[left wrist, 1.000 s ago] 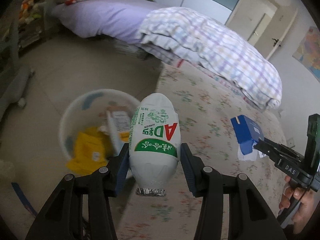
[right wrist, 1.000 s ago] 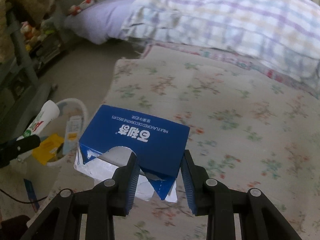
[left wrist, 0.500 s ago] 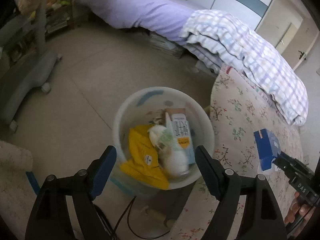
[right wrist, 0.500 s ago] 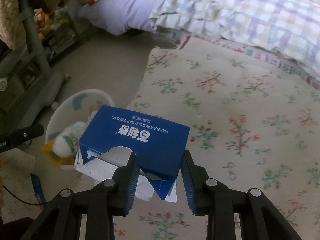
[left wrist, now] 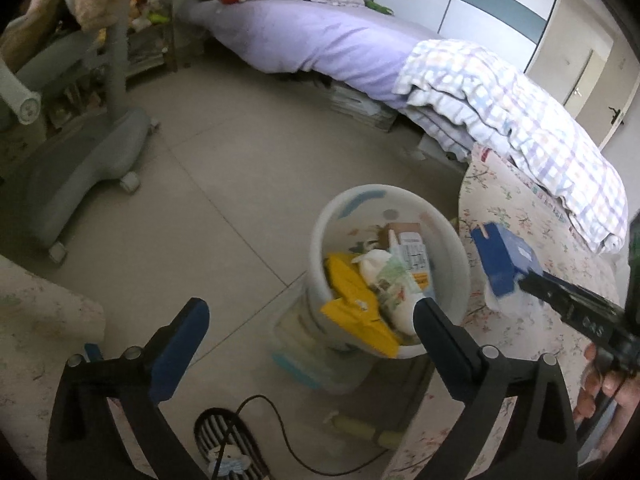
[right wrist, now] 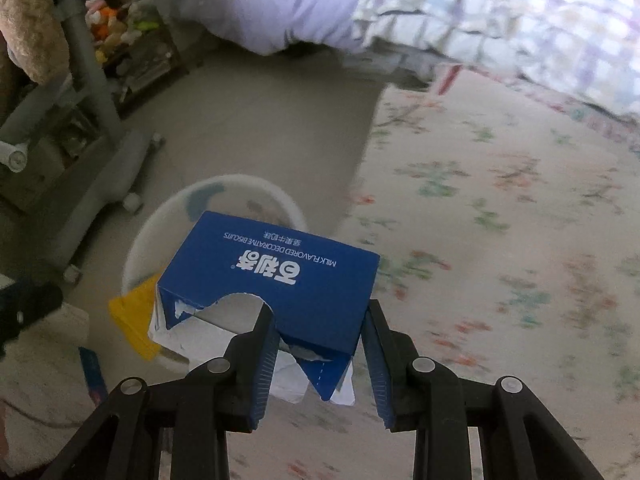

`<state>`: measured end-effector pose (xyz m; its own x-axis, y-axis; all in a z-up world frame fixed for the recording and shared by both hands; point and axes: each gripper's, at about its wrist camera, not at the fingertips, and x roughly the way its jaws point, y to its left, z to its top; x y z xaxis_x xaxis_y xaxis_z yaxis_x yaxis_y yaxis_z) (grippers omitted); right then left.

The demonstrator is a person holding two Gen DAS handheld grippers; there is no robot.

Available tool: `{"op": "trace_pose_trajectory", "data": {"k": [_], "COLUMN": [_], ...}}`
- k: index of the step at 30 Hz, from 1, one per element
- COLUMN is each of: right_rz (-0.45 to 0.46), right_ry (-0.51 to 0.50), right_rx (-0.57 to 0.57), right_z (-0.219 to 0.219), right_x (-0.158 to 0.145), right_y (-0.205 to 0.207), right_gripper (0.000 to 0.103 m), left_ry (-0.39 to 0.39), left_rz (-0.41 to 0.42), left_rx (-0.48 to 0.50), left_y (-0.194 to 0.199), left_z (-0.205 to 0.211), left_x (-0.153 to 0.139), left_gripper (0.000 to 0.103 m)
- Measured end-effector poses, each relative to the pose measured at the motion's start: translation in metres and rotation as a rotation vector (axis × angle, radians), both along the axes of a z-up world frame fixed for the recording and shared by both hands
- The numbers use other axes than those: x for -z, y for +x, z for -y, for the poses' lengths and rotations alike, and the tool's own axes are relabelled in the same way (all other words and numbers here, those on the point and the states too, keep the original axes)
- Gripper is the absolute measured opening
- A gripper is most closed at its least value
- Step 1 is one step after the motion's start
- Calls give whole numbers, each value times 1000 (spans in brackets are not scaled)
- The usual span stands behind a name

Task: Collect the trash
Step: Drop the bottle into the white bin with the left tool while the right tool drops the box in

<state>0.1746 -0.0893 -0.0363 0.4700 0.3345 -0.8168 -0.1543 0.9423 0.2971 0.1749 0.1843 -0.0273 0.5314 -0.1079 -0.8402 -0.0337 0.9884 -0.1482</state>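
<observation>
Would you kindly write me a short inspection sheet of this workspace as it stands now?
Surface: floral bedspread beside tiled floor.
Job's things: white bin holds yellow packet, milk bottle, carton; blue biscuit box held above.
Clutter: small fan on floor.
Grippers: left gripper open, empty; right gripper shut on box.
Cables: black cord from fan.
Surroundings: purple bed, checked quilt, grey chair base.

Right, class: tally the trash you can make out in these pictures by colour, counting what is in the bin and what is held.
Blue: 1, the biscuit box held by the right gripper.
Yellow: 1, the packet in the white bin.
White: 2, the bottle and the carton.
Total: 4; anything buried deeper is hidden.
</observation>
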Motion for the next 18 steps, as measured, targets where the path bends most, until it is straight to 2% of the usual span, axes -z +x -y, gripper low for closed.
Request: {"op": "trace_pose_trajectory", "data": {"k": [6, 7, 8, 9, 10, 12, 18], "right_rz": [-27, -32, -42, -46, -45, -28, -54], "right_ry": [40, 49, 66, 75, 80, 76, 82], "right_rx": [0, 0, -8, -12, -6, 8, 24], "right_z": [-30, -33, -36, -37, -38, -38, -24], "right_x": [9, 10, 12, 13, 12, 9, 6], "right_y": [20, 23, 26, 27, 27, 24, 11], "right_gripper": [38, 41, 56, 76, 81, 81, 81], "left_ry": [-16, -16, -18, -22, -25, -35, -35], "left_rz": [-3, -2, -2, -4, -6, -11, -8], "left_rx": [-26, -28, -31, -32, -32, -33, -10], "left_y": [-4, -5, -5, -5, -5, -5, -11], "left_z": [-19, -21, -22, -24, -24, -24, -12], "left_x": [2, 2, 2, 3, 3, 3, -2], "left_gripper": [103, 103, 103, 103, 103, 103, 103]}}
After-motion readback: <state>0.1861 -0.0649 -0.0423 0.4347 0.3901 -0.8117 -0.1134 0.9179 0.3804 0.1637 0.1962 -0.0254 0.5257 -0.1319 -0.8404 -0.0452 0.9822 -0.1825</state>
